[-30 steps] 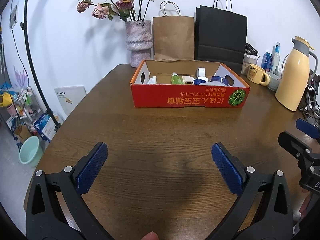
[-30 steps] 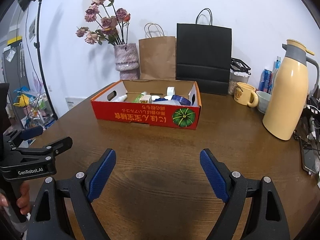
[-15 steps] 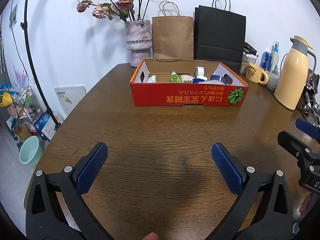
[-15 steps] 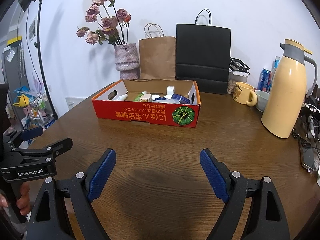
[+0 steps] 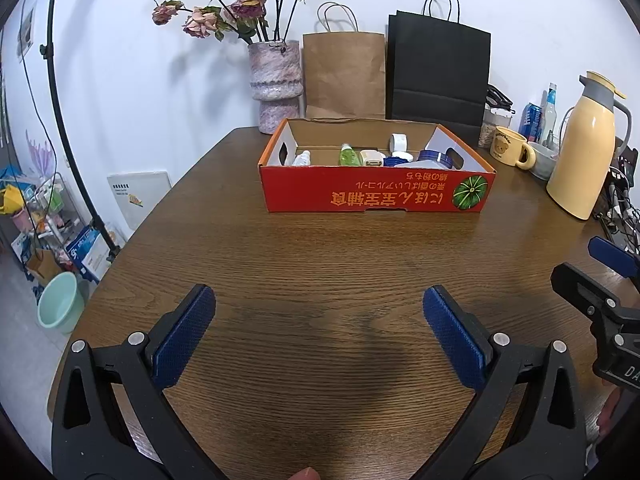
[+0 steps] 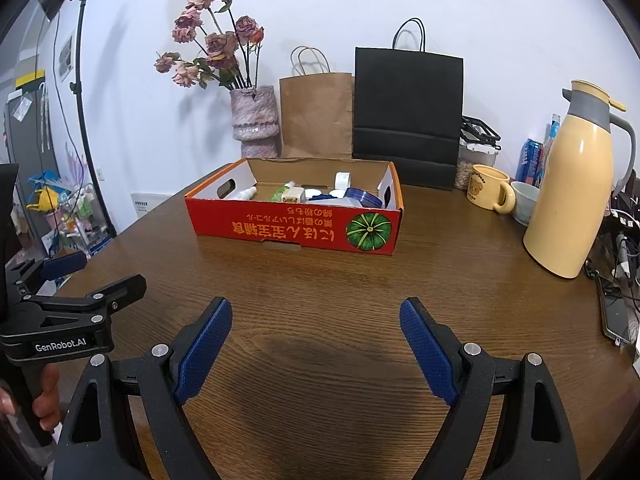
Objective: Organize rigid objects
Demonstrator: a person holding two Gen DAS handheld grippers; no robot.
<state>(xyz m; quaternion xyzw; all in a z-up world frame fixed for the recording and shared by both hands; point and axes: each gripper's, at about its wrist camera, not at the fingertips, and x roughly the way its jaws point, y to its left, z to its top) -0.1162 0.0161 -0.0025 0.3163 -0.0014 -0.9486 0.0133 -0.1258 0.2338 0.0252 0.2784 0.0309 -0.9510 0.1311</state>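
Hovering over bare table point(image 5: 320, 248): left gripper point(image 5: 319, 318) and right gripper point(image 6: 316, 330) both gape wide, holding nothing. Red box point(image 5: 376, 196) of small bottles and tubs sits at twelve o'clock, well apart. Approach low, pick one item at a time, clear the near wall.

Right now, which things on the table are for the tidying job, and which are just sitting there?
For the job:
red box
small bottles and tubs inside it
left gripper, open
right gripper, open

Just sitting there:
flower vase
brown bag
black bag
bear mug
yellow jug
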